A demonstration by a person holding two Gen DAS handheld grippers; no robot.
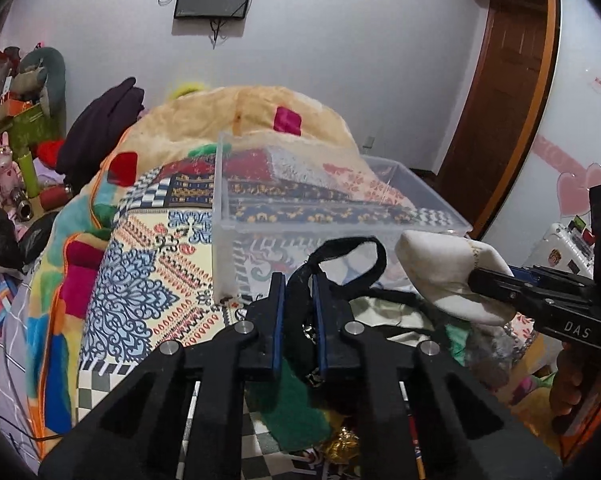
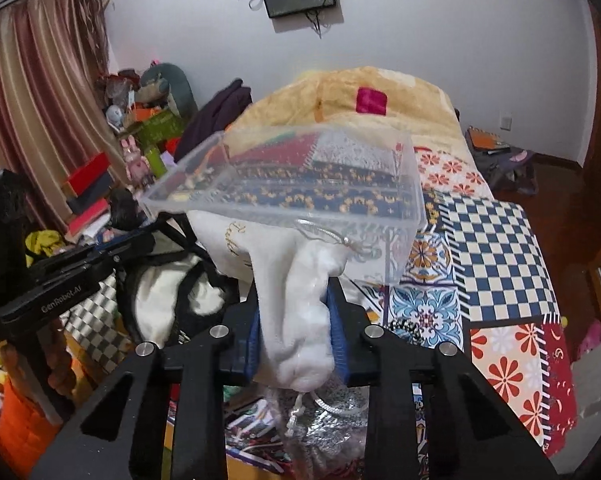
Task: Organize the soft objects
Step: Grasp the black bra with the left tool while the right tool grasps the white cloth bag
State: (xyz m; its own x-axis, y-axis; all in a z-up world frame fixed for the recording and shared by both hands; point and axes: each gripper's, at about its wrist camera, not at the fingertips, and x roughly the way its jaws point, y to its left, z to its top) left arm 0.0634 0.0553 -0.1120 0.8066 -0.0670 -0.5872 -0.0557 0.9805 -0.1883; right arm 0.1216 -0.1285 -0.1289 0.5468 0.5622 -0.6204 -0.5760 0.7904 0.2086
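Bedroom, patchwork bedspread: white pouch at frame centre, clamped by right gripper before clear bin; left gripper pinches black strap. Best lifted over the rim before letting go

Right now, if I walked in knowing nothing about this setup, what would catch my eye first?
Probably the clear plastic box sitting on the bed's loud patchwork quilt, right in front of both tools. The right gripper has its fingers clamped on a white cloth pouch just short of the box. To its left, the left gripper pinches a black strap.
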